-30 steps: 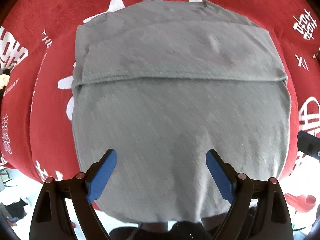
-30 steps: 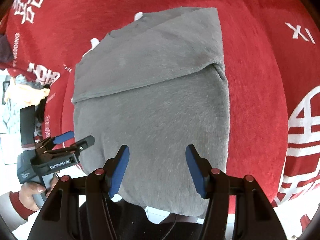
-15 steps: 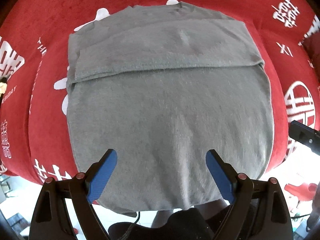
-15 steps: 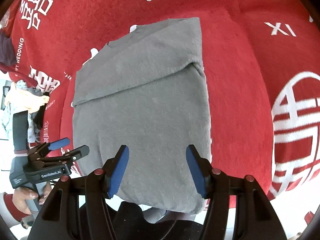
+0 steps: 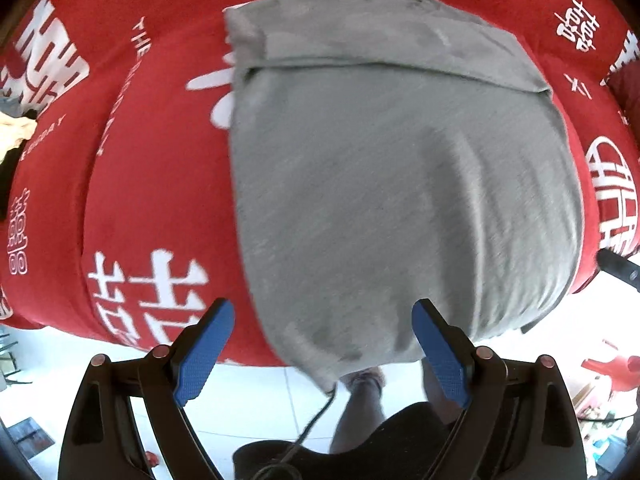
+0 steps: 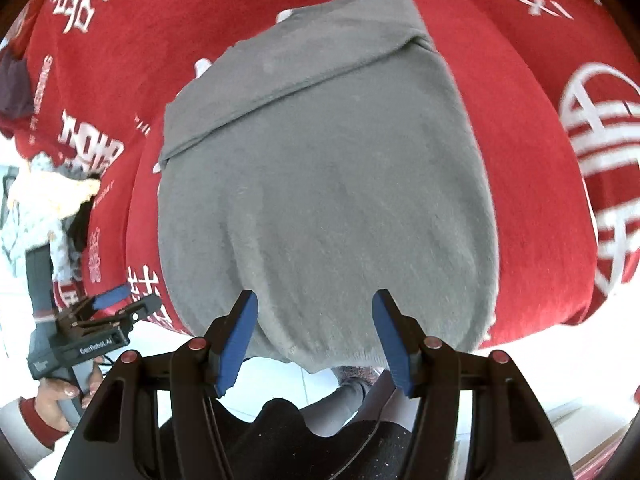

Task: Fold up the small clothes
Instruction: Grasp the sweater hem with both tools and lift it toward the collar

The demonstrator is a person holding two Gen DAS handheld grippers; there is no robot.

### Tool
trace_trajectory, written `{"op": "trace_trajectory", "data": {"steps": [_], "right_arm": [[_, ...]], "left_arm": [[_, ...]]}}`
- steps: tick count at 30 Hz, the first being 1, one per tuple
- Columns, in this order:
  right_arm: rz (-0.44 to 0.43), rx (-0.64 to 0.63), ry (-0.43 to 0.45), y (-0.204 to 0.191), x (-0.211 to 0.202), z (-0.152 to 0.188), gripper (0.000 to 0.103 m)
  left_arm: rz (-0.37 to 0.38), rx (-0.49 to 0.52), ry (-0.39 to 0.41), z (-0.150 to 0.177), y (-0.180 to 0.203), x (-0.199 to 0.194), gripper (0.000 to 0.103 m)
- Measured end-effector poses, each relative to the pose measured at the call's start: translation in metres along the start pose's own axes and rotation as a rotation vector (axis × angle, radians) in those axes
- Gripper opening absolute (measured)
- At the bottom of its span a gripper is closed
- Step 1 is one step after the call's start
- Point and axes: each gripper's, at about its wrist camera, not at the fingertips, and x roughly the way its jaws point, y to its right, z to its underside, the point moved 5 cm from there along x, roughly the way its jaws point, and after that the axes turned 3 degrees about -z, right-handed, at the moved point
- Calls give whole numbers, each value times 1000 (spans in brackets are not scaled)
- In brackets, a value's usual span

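A grey garment (image 5: 400, 184) lies flat on the red cloth, its far end folded over in a band (image 5: 384, 44), its near hem hanging over the table's front edge. My left gripper (image 5: 323, 306) hovers open over the garment's near left corner with nothing between its pads. My right gripper (image 6: 314, 296) is open above the near hem of the same garment (image 6: 320, 184), holding nothing. In the right wrist view the left gripper (image 6: 120, 300) shows at the lower left, held by a hand (image 6: 60, 396) in a red sleeve.
The table wears a red cloth (image 5: 152, 184) with white characters. A pile of other clothes (image 6: 48, 196) sits at its left end. Below the front edge are white floor tiles (image 5: 256, 396) and the person's legs (image 5: 360, 408). A red object (image 5: 612, 364) stands on the floor at the right.
Both grippers have drawn back toward the table's front edge, and the left one has also slid left, so the garment sits further right in its view. Jaw openings are unchanged.
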Motion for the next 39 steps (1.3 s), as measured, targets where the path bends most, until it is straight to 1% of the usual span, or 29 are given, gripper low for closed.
{"op": "trace_trajectory", "data": {"steps": [2, 6, 9, 12, 15, 19, 22, 25, 28, 34, 39], "right_arm": [[12, 17, 17, 8, -5, 6, 63], [43, 56, 13, 31, -10, 14, 64], [39, 93, -5, 52, -13, 16, 64], [21, 121, -18, 71, -11, 15, 64], [-2, 137, -43, 93, -6, 13, 64], [-32, 119, -69, 110, 2, 16, 64], [-21, 91, -107, 119, 13, 21, 64], [-6, 80, -120, 127, 18, 27, 64], [-24, 67, -133, 132, 22, 36, 64], [-72, 59, -236, 151, 57, 63, 64], [-118, 34, -235, 151, 74, 67, 64]], "left_arm": [[8, -4, -7, 8, -8, 6, 91], [37, -20, -10, 13, -14, 14, 91], [56, -29, -8, 15, -14, 19, 91], [87, -66, -12, 16, -10, 24, 91], [99, -93, -21, 16, -3, 32, 91], [134, -118, -23, 19, 4, 41, 91], [183, -144, -41, 23, 5, 49, 91], [196, -152, -48, 26, 1, 54, 91], [209, -159, -41, 29, -9, 56, 91], [250, -156, -46, 46, -28, 75, 91], [261, -191, -53, 67, -42, 86, 91]]}}
